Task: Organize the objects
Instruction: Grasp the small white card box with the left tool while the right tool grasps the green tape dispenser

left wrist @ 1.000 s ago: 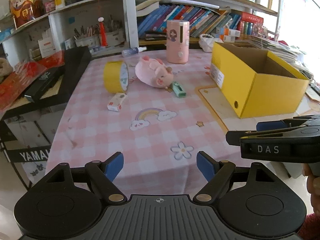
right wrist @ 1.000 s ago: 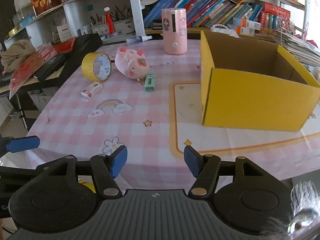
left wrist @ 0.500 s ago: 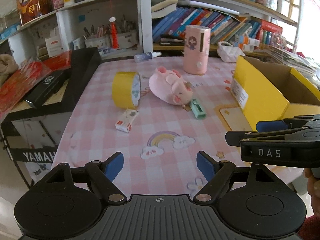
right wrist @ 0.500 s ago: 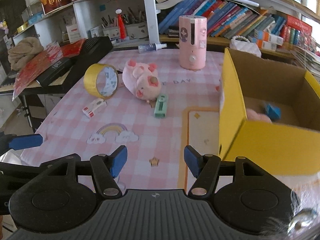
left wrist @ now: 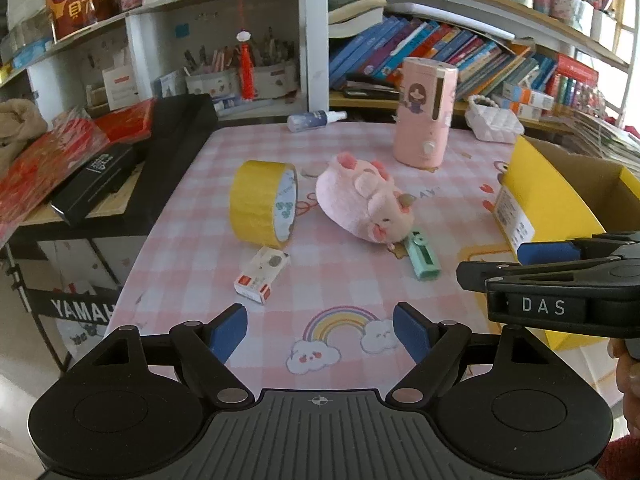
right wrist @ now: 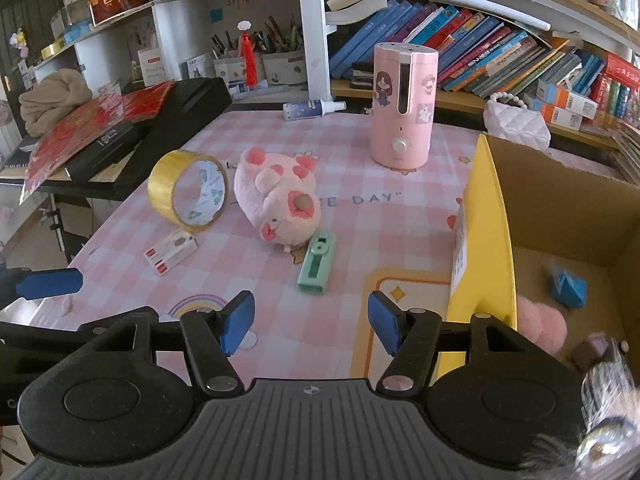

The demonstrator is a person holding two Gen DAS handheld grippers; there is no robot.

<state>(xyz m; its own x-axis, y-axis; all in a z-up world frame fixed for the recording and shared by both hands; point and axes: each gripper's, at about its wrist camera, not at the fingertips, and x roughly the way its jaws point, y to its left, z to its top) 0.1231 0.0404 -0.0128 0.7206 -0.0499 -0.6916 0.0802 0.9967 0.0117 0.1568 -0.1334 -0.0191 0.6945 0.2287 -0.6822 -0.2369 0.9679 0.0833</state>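
Hovering my left gripper (left wrist: 320, 330) and right gripper (right wrist: 311, 322) over the table's near edge, both spread, gripping nothing. Ahead are lying a small box (left wrist: 261, 274), green case (right wrist: 317, 262), plush pig (right wrist: 278, 204), tape roll (left wrist: 262, 203); yellow box (right wrist: 486, 236) sitting right.

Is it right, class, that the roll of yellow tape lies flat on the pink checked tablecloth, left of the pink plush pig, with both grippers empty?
Not quite. The roll of yellow tape stands on its edge, not flat, as the right wrist view shows. It is on the pink checked tablecloth, left of the pink plush pig, and the left gripper and right gripper are empty.
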